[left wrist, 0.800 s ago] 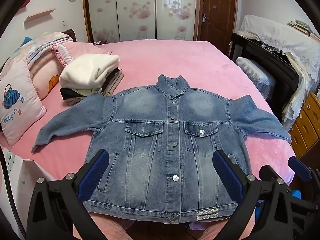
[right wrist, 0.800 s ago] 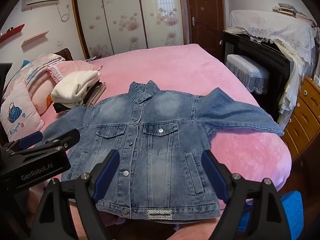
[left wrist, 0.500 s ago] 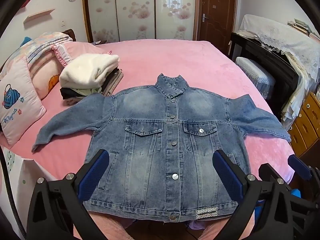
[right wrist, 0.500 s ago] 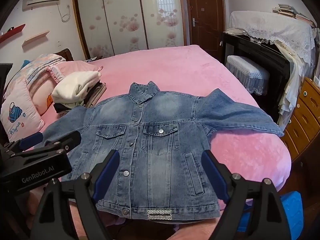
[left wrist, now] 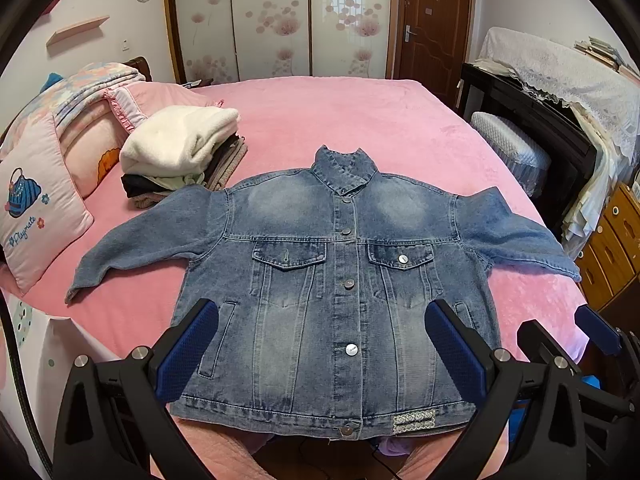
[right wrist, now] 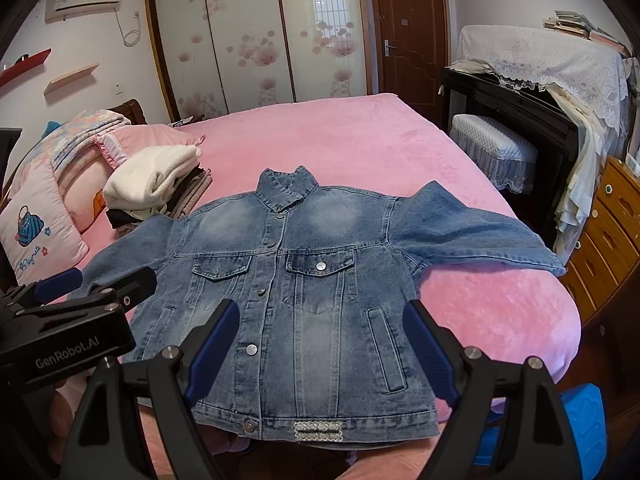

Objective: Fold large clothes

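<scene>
Both grippers — left (left wrist: 320, 344), right (right wrist: 320, 344) — tilt downward over the denim jacket (left wrist: 332, 280), fingers wide, empty.

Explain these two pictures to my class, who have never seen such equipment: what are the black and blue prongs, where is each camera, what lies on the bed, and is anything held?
No robot here: a person holds a two-finger gripper in each hand, each carrying a forward-looking fisheye camera. One picture looks along the left gripper, the other along the right gripper. The blue pads are the fingertips. A buttoned denim jacket lies flat, sleeves spread, on the pink bed, beside a pile of folded clothes. Both grippers are open and hold nothing.
</scene>
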A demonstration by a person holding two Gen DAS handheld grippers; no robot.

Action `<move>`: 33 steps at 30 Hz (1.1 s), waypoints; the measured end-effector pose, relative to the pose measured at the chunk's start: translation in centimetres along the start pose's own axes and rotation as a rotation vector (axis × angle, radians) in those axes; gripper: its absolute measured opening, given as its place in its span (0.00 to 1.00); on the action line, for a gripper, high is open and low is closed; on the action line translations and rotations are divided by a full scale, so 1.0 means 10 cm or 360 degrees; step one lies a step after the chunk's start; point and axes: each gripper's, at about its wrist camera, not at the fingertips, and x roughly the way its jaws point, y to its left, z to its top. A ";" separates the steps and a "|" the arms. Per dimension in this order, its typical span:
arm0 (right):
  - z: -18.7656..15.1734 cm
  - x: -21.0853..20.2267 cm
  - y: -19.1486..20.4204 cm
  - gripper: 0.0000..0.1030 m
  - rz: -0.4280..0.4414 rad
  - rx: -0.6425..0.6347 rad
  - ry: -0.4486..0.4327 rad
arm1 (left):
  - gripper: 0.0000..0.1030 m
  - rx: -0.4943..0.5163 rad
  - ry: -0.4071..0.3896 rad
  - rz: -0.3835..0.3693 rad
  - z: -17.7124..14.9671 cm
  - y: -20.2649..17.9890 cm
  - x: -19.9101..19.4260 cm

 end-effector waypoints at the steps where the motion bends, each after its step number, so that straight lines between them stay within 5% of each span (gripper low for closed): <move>1: 0.00 -0.01 0.00 0.82 0.0004 0.0003 0.0003 | 0.99 -0.0001 0.0000 -0.0002 0.00 0.03 0.00; 33: -0.02 0.12 0.02 0.82 0.0076 0.0013 0.0009 | 0.99 -0.0042 0.0043 -0.0032 0.02 0.11 0.06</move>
